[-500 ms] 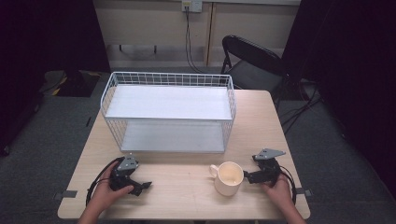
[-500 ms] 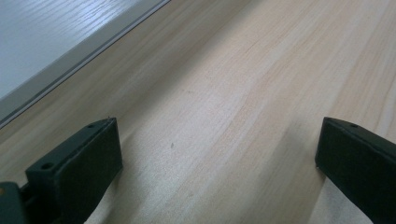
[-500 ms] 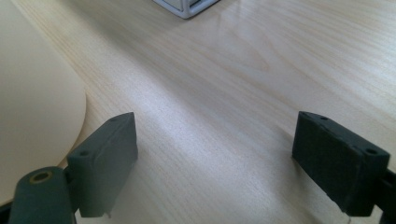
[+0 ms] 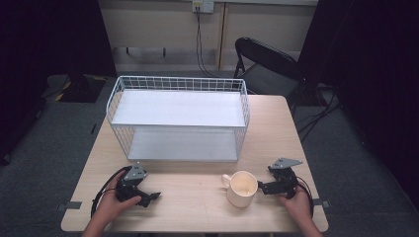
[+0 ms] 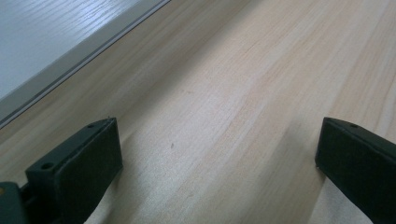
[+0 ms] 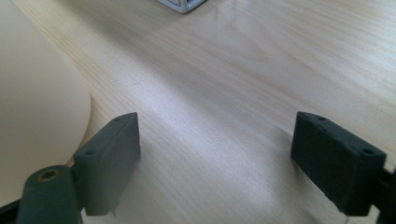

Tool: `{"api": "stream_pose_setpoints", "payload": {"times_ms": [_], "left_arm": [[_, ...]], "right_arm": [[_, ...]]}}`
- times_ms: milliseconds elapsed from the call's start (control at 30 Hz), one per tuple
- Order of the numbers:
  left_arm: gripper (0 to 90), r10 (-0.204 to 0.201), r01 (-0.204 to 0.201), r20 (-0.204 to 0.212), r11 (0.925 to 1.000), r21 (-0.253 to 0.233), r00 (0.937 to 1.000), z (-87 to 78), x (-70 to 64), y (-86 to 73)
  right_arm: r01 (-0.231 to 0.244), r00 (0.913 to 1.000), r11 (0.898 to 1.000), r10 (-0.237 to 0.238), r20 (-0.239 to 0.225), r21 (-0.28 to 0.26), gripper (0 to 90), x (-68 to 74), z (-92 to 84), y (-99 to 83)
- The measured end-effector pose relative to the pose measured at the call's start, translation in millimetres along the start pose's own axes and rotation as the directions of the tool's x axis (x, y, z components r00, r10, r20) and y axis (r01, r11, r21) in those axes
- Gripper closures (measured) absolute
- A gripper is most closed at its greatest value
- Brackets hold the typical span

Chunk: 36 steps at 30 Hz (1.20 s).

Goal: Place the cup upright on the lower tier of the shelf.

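A cream mug [image 4: 242, 188] stands upright near the table's front edge, with its handle turned to the left. My right gripper [image 4: 263, 187] lies on the table just right of the mug and points at it. In the right gripper view the right gripper [image 6: 215, 149] is open, with bare wood between its jaws and the mug's wall [image 6: 37, 107] beside its left jaw. My left gripper [image 4: 152, 196] rests at the front left and points right. Seen in its own view, the left gripper [image 5: 219, 158] is open over bare wood.
A white wire rack [image 4: 179, 118] with two white shelf boards stands across the middle of the table; its lower board [image 5: 42, 42] shows in the left gripper view and a corner of the rack [image 6: 184, 3] in the right gripper view. A black chair [image 4: 267, 64] stands behind the table.
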<state>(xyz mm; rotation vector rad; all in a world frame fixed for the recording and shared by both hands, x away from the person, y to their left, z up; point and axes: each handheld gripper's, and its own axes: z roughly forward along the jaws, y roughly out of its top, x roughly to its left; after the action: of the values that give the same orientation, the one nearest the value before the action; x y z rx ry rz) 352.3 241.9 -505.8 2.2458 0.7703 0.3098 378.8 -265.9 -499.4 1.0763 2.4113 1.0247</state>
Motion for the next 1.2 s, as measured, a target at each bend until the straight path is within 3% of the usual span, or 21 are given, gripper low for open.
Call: {"api": "stream_pose_setpoints", "payload": {"times_ms": [167,400,600,933,1200], "left_arm": [[0.0,0.001,-0.001,0.0,1.0,0.001,1.0,0.0,0.0,0.0],[0.0,0.001,-0.001,0.0,1.0,0.0,1.0,0.0,0.0,0.0],[0.0,0.0,0.0,0.0,1.0,0.0,1.0,0.0,0.0,0.0],[0.0,0.002,-0.002,0.0,1.0,-0.002,1.0,0.2,0.2,0.1],[0.0,0.003,-0.003,0.0,1.0,-0.001,1.0,0.2,0.3,0.2]], "right_arm": [[-0.053,0.9982,0.999,0.053,-0.027,0.0,18.5,0.5,-7.4,5.1],[-0.044,0.998,0.997,0.042,-0.048,-0.059,19.4,6.5,-30.3,18.4],[-0.073,0.9952,0.995,0.068,-0.071,-0.07,20.6,5.4,-41.8,23.8],[-0.067,0.9967,0.994,0.062,-0.052,-0.086,21.6,1.8,-56.6,30.6],[-0.058,0.9965,0.994,0.052,-0.066,-0.093,23.3,4.6,-66.3,38.0]]}}
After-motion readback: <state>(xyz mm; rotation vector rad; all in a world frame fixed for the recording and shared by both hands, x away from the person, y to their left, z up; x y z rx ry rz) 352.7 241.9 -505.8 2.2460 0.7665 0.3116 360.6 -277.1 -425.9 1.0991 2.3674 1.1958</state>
